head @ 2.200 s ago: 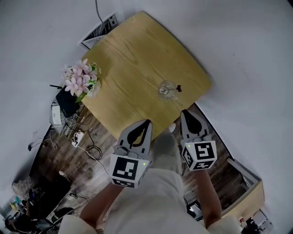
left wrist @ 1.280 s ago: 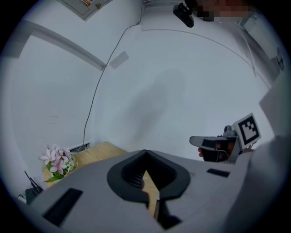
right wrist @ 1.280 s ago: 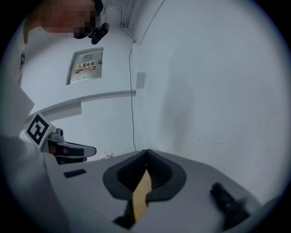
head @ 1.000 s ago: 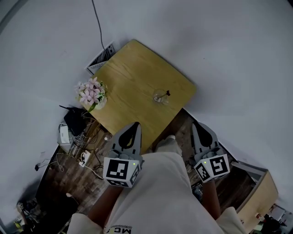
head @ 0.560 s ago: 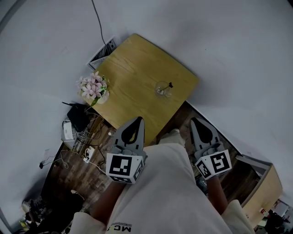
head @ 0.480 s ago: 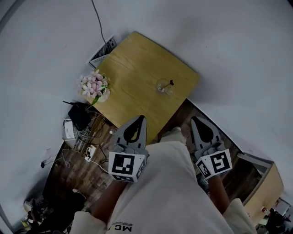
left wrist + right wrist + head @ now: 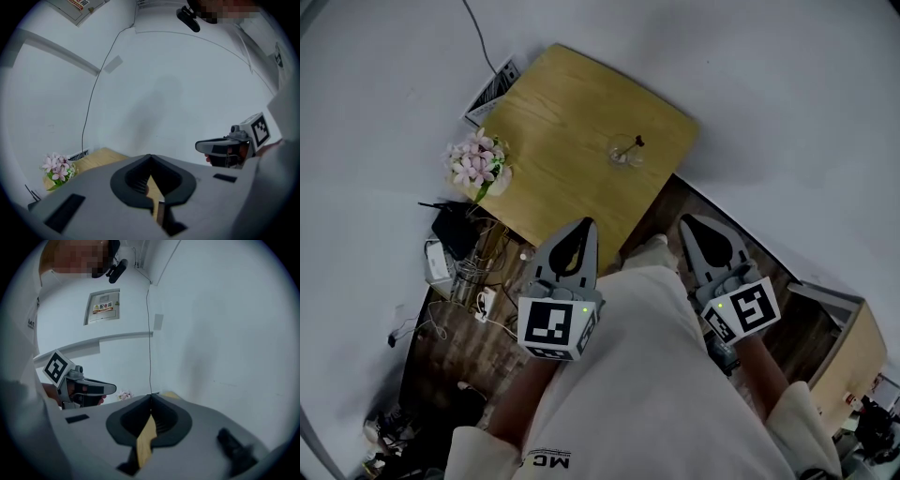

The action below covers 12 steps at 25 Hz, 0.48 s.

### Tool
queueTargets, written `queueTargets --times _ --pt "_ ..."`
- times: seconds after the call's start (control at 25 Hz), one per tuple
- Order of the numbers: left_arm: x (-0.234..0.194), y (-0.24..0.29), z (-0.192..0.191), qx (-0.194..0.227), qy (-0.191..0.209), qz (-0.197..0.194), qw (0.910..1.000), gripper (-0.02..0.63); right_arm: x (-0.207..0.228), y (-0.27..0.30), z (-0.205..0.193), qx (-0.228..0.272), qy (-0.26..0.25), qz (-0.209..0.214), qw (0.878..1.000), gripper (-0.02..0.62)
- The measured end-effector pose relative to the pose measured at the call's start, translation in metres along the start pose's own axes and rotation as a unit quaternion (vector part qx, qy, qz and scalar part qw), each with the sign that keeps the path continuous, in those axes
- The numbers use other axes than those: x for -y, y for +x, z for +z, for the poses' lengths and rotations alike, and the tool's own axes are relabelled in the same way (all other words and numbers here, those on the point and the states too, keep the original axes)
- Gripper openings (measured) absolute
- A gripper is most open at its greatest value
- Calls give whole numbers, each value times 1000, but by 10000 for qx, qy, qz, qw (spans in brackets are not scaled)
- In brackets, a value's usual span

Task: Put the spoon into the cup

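A clear glass cup stands on the wooden table near its right edge, and a dark-handled spoon leans inside it. Both grippers hover off the table's near edge, close to the person's body and well short of the cup. My left gripper is shut with nothing in it, its tips meeting. My right gripper is also shut and empty. Each gripper view shows the other gripper beside it: the right gripper, the left gripper.
Pink flowers in a vase stand on the table's left edge. A striped flat item lies by the far corner. Cables and a power strip clutter the dark floor at left. A wooden cabinet stands at right.
The head view has swung, so the table sits higher and further left in it. Both grippers stay shut near the body; the right one has drifted slightly.
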<state>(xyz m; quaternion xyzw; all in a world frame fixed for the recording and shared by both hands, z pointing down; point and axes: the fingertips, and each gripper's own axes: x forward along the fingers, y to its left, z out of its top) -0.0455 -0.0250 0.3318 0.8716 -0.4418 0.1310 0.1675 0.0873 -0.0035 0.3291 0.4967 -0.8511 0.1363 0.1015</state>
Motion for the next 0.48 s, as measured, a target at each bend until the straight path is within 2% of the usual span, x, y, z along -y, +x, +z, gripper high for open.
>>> queueTargets --times 0.28,0.48 --pt "8 2 -3 -12 -29 -82 10000 6 8 -4 -6 -14 139 -119 9998 31" --pt "11 5 -2 4 -26 -64 10000 7 11 -3 -3 7 138 -38 9999 31"
